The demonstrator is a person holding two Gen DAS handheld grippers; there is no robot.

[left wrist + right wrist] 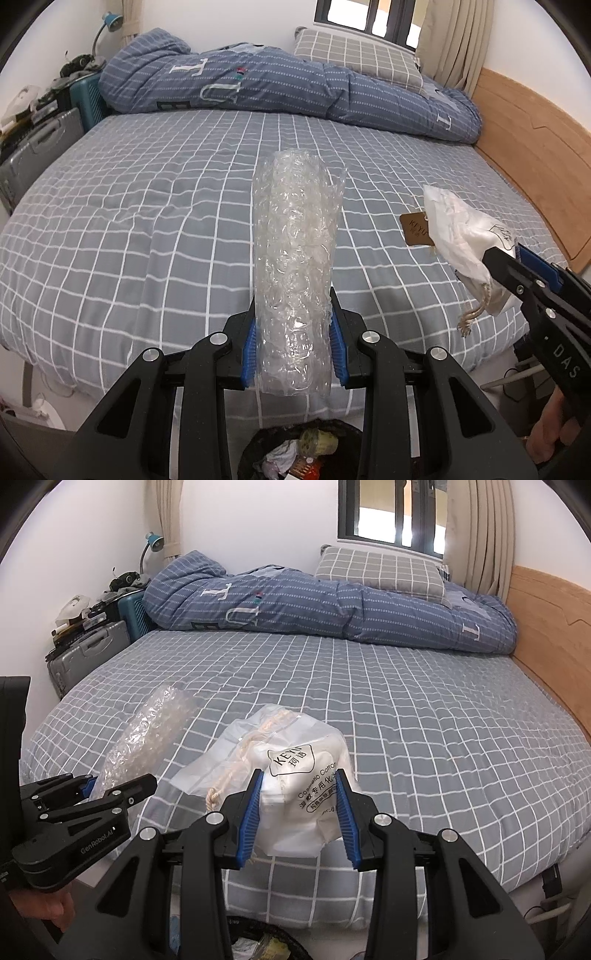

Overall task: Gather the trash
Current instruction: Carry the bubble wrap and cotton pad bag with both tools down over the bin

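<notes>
A clear roll of bubble wrap point(295, 266) stands up between the blue pads of my left gripper point(293, 341), which is shut on it above the near edge of the bed. The same bubble wrap point(147, 734) and left gripper point(118, 784) appear at the left of the right wrist view. My right gripper point(299, 812) is shut on a white cotton-pad bag point(299, 775) with a drawstring and printed label. In the left wrist view that bag point(465, 232) carries a brown tag point(419, 229), held by the right gripper point(506, 258). A black trash bin point(299, 454) with rubbish sits below the left gripper.
The bed point(147, 221) has a grey checked sheet, a rolled blue duvet point(277, 85) and a checked pillow point(354, 51) at the far side. A wooden headboard point(532, 147) runs along the right. Suitcases point(40, 147) and clutter stand at the left. Cables lie on the floor at the right.
</notes>
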